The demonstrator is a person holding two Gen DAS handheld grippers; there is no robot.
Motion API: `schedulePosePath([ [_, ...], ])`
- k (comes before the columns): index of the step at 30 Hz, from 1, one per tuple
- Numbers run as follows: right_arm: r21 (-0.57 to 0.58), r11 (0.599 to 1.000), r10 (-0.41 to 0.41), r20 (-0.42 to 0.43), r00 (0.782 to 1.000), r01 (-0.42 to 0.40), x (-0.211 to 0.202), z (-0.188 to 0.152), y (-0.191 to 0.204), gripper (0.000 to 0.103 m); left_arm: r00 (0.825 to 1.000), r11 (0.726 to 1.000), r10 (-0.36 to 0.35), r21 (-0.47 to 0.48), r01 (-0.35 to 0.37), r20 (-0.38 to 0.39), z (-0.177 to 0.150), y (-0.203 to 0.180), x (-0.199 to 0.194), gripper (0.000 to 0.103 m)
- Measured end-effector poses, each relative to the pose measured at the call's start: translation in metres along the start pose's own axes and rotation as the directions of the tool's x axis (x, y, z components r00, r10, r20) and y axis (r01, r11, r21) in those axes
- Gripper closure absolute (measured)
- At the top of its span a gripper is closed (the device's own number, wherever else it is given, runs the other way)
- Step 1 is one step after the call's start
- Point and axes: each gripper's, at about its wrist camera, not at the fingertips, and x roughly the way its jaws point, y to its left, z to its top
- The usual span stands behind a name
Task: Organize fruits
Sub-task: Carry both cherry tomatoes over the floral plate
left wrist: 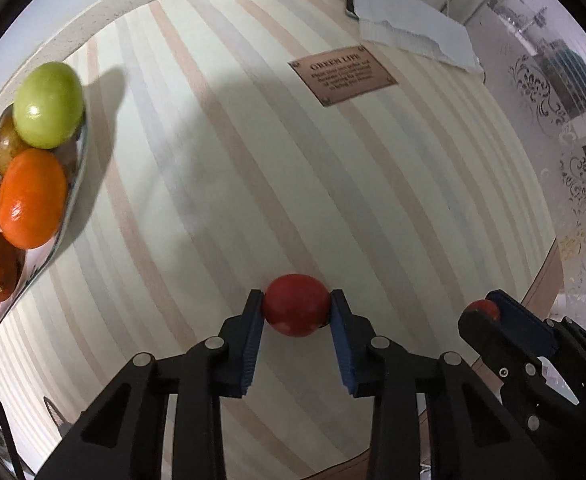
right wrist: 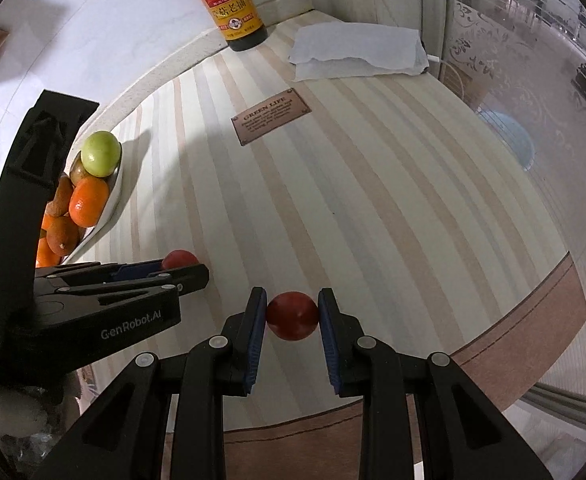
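Note:
My left gripper (left wrist: 296, 306) is shut on a small red fruit (left wrist: 296, 305) just above the striped table. My right gripper (right wrist: 292, 307) is shut on a second small red fruit (right wrist: 292, 316). Each shows in the other's view: the right gripper (left wrist: 489, 312) with its red fruit (left wrist: 482, 310), the left gripper (right wrist: 173, 270) with its red fruit (right wrist: 179, 259). A white plate (left wrist: 69, 200) at the left holds a green apple (left wrist: 48, 105), an orange (left wrist: 31, 199) and several brownish fruits. The plate (right wrist: 113, 196) also shows in the right wrist view.
A soy sauce bottle (right wrist: 229, 0) stands at the table's far edge by the wall. A folded white tissue (right wrist: 357, 54) lies at the back right. A brown label (right wrist: 271, 115) is on the tabletop. The table's curved edge (right wrist: 533, 320) runs at the right.

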Motion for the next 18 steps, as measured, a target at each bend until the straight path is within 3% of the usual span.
schedulePosePath([
  [5, -0.027, 0.999, 0.017, 0.009, 1.000, -0.017, -0.001, 0.007, 0.012, 0.074, 0.999, 0.998, -0.017, -0.066, 0.020, 0.042, -0.010, 0.039, -0.025, 0.073],
  [10, -0.082, 0.992, 0.093, 0.010, 0.996, -0.092, 0.000, 0.016, 0.047, 0.074, 0.994, 0.982, -0.015, -0.186, 0.035, 0.104, -0.033, 0.101, -0.069, 0.073],
  [14, -0.137, 0.973, 0.184, -0.017, 0.983, -0.184, 0.008, 0.024, 0.088, 0.074, 0.989, 0.948, -0.010, -0.313, 0.056, 0.148, -0.058, 0.157, -0.098, 0.073],
  [18, -0.183, 0.935, 0.296, -0.067, 0.953, -0.303, 0.025, 0.029, 0.142, 0.074, 0.983, 0.898, 0.006, -0.434, 0.076, 0.184, -0.071, 0.215, -0.124, 0.073],
])
